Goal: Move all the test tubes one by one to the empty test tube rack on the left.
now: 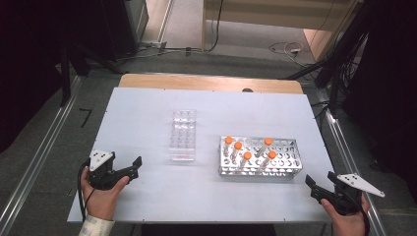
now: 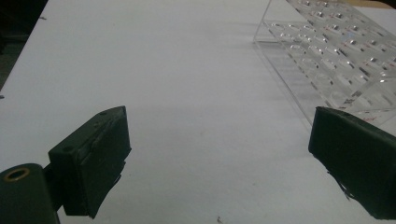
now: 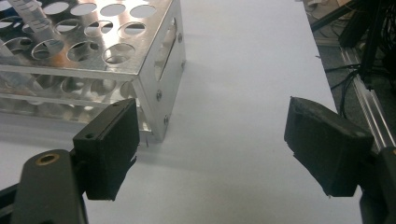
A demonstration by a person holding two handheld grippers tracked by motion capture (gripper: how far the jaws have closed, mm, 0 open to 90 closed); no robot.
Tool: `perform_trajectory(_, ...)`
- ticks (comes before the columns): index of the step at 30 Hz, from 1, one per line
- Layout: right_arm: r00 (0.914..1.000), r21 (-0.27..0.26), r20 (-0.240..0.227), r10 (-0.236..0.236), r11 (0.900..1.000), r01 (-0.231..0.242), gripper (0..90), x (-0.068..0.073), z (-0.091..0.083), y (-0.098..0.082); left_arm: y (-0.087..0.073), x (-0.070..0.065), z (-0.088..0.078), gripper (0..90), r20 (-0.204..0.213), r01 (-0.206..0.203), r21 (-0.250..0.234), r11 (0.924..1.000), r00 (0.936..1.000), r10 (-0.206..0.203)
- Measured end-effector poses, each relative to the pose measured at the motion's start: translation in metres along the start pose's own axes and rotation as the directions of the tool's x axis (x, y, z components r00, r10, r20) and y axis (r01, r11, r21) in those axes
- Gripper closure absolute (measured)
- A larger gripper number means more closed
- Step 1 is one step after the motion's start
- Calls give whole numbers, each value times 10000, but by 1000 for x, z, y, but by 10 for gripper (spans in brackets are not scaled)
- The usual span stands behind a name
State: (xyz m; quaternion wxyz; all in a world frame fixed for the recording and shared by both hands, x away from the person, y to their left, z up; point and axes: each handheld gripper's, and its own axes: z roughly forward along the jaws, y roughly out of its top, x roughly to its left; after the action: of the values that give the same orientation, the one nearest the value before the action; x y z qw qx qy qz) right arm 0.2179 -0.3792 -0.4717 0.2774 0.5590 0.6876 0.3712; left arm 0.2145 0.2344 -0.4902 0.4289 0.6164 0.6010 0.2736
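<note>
A metal tube rack stands right of the table's middle and holds several orange-capped tubes. To its left stands a clear plastic rack with bare wells. My left gripper rests near the front left edge, open, pointing right, nothing between its jaws. In the left gripper view the gripper looks over bare table, with the clear rack ahead at the right. My right gripper sits at the front right corner, open and holding nothing. In the right gripper view the gripper faces the metal rack's corner; a tube shows at the top left.
The white table has bare surface between the two grippers along its front. Aluminium rails run along both sides of the table. Cables lie on the floor beyond the far edge.
</note>
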Motion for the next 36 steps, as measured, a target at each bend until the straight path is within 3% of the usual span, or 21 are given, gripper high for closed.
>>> perform_trajectory(7,9999,-109,-131,-36,9999,34,170,3,-2,1,0,0,-1,53,-22,8,-63,10000,10000,-9)
perform_trajectory(13,9985,-253,-546,-64,9997,51,171,10,-5,4,0,0,0,53,-43,-7,-99,10000,10000,6)
perform_trajectory(14,9971,-362,-758,-73,9993,46,172,13,-7,5,0,0,0,53,-55,11,-129,9999,10000,-11)
perform_trajectory(28,9900,-693,-1332,-462,9969,372,179,33,-8,10,0,-1,0,53,-68,-5,-150,9999,10000,4)
perform_trajectory(36,9818,-831,-1739,-759,9946,622,190,47,-4,15,0,-1,0,55,-59,-31,-121,9999,10000,31)
